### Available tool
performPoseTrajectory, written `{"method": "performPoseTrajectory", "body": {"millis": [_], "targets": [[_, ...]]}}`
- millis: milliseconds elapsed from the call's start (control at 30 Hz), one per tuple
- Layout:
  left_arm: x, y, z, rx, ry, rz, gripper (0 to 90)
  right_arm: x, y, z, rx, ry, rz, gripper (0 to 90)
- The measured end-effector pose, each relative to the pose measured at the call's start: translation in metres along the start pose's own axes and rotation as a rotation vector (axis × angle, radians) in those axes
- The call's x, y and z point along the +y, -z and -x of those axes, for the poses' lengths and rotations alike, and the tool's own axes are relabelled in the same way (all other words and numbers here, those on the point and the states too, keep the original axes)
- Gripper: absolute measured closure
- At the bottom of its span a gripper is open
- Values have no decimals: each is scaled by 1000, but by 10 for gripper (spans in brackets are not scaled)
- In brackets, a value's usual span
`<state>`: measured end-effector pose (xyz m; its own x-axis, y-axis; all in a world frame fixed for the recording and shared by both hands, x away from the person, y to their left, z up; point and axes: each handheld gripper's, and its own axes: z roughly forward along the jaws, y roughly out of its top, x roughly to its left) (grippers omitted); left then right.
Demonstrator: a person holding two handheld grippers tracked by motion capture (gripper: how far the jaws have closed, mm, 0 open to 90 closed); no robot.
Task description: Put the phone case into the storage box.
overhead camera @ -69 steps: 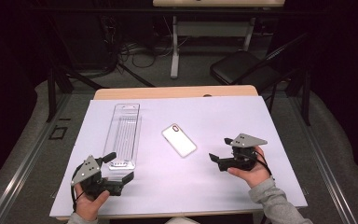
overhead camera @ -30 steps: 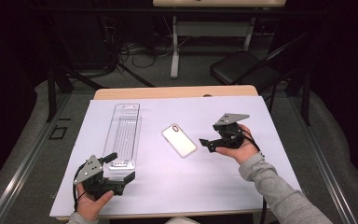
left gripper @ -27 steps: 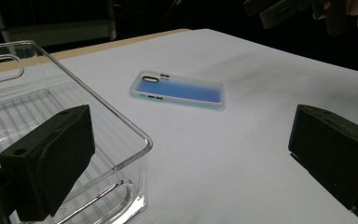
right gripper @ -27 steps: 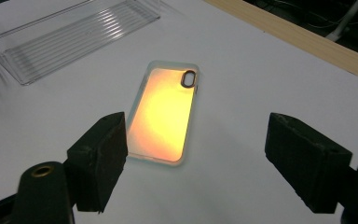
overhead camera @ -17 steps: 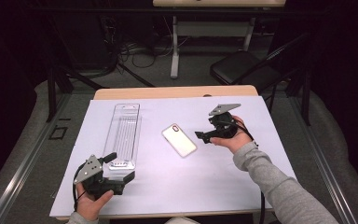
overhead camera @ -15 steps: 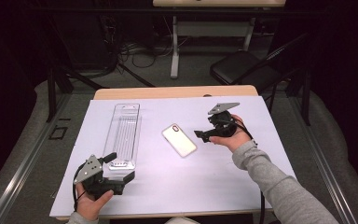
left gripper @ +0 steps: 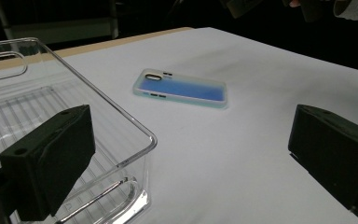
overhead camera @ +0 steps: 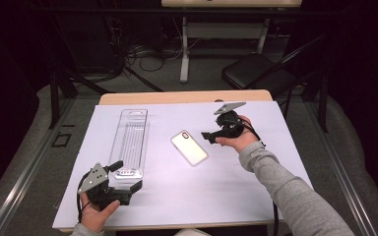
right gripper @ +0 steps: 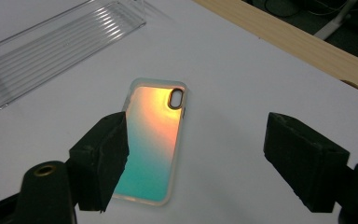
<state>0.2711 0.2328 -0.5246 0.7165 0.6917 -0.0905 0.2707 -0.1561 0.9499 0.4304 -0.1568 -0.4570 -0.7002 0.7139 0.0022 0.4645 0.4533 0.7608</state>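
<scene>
A phone case (overhead camera: pixel 189 147) with a shimmering back lies flat mid-table; it looks blue in the left gripper view (left gripper: pixel 181 88) and orange-to-teal in the right gripper view (right gripper: pixel 151 140). A long clear plastic tray (overhead camera: pixel 130 142) lies to its left. My right gripper (overhead camera: pixel 207 136) hovers just right of the case, open, jaws pointing at it with nothing between them (right gripper: pixel 196 158). My left gripper (overhead camera: pixel 128 176) rests at the tray's near end, open; its left jaw overlaps the tray's corner (left gripper: pixel 121 140) in its own view.
A pale lilac sheet (overhead camera: pixel 177 196) covers the wooden table (overhead camera: pixel 177 97). Behind the table stand a black chair (overhead camera: pixel 256 73), a desk leg and cables on the floor. The table's right side and front middle offer free room.
My right gripper has travelled from the near right of the sheet up and leftward, close to the phone case. The left gripper, case and tray have stayed put.
</scene>
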Motion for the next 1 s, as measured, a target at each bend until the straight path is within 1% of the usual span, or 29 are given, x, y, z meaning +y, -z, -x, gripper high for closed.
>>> {"method": "performPoseTrajectory", "body": {"millis": [133, 167, 233, 433, 533, 567, 600, 700, 767, 933, 1000], "targets": [[0, 0, 0, -2, 2, 1, 4, 1, -6, 3, -12, -5, -12, 226], [0, 0, 0, -2, 1, 0, 4, 1, -9, 5, -15, -12, -22, 249], [0, 0, 0, -2, 0, -1, 4, 1, -12, 7, -19, -12, -28, 253], [0, -1, 0, -2, 0, -2, 4, 1, -18, 10, -26, -20, -41, 271], [0, -1, 0, -2, 1, -2, 4, 1, -23, 10, -32, -16, -54, 309], [0, -1, 0, -3, 1, -2, 4, 1, -24, 10, -32, -17, -61, 339], [0, -1, 0, -3, 1, -2, 4, 1, -24, 10, -32, -17, -61, 339], [0, -1, 0, -5, 2, -4, 6, 0, -27, 10, -14, -43, -78, 382], [0, -1, 0, -6, 2, -4, 6, 0, -31, 9, -9, -30, -83, 424], [-1, -1, 0, -7, 2, -4, 6, 0, -35, 7, -14, -11, -80, 438], [-1, -1, 0, -8, 3, -5, 6, -1, -38, 5, -19, 5, -82, 442]]}}
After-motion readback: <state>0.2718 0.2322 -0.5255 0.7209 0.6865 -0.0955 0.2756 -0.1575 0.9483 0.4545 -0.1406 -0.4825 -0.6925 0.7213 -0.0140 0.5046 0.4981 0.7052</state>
